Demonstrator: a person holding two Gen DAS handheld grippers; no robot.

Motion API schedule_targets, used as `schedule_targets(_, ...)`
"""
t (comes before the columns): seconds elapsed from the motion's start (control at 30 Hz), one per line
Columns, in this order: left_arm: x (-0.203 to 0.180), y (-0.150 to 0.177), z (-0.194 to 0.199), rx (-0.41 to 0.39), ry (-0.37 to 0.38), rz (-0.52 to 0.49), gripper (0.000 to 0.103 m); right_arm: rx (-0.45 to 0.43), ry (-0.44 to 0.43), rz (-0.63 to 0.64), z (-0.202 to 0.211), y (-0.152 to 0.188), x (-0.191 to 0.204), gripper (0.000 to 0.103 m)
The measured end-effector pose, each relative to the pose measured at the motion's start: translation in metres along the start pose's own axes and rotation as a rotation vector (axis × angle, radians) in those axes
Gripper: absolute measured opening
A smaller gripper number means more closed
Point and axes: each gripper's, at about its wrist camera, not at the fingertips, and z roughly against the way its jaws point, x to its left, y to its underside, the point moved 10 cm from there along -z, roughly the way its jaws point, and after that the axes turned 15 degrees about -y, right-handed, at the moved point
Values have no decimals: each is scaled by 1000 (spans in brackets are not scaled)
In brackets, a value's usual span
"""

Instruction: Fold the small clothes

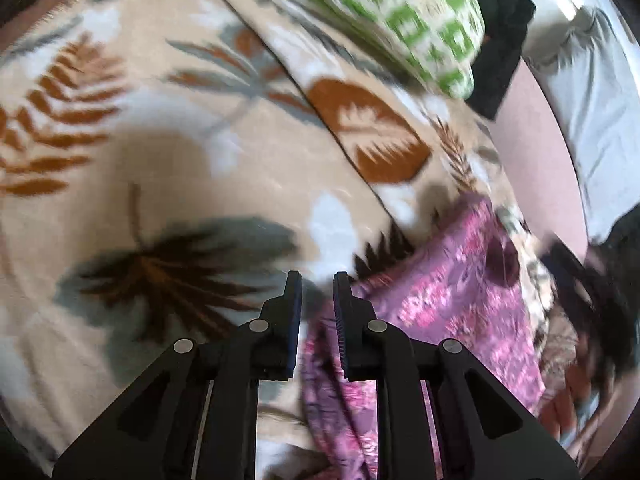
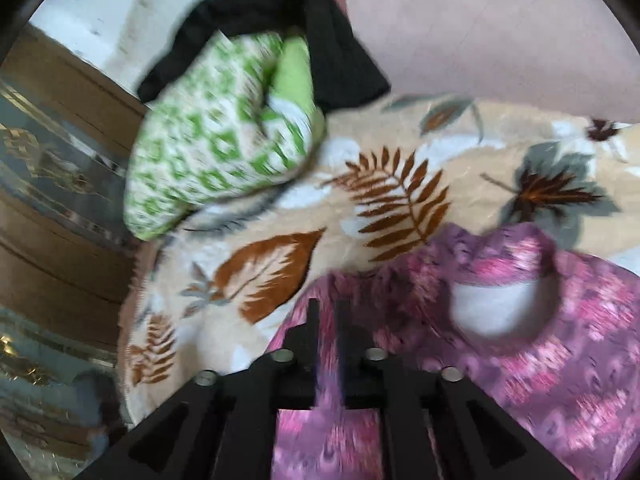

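Note:
A purple and pink patterned small garment lies on the leaf-print blanket, its round neck opening toward the right of the right wrist view. My right gripper is shut on the garment's edge, cloth pinched between the fingers. In the left wrist view the same garment lies to the right, bunched. My left gripper is open, jaws a small gap apart, just left of the garment's edge above the blanket. Both views are motion-blurred.
A green and white patterned cloth bundle sits at the back with a black garment behind it. A pink surface lies beyond. A wooden edge runs along the left. White bedding shows far right.

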Motion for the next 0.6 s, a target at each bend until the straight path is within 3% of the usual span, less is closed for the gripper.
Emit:
schedule_targets(0.03,4,-3,12,-48,-3,14,13,-35,-8,8,22,11,4,47)
schedule_targets(0.1,3,-3,33,-130,-9,-8,25,-93,-17,26,60,39,7,60)
schedule_targets(0.17,-11,5,51,-189,-1,-79,67,-141,-27,7,96,73,7,65)
schedule_targets(0.2,-27,17,60,-205,9,-152,72,-181,-24,-15,115,89,4,65)
schedule_targets(0.3,-60,69,80,-244,14,-356,73,-289,55,-88,171,141,-17,66)
schedule_targets(0.43,-111,137,98,-256,18,-498,73,-444,66,-189,236,197,-47,66)
schedule_targets(0.5,-141,163,107,-281,26,-517,73,-447,108,-244,261,210,-75,66)
schedule_targets(0.6,-192,194,121,-342,94,-583,73,-400,250,-354,295,209,-132,65)
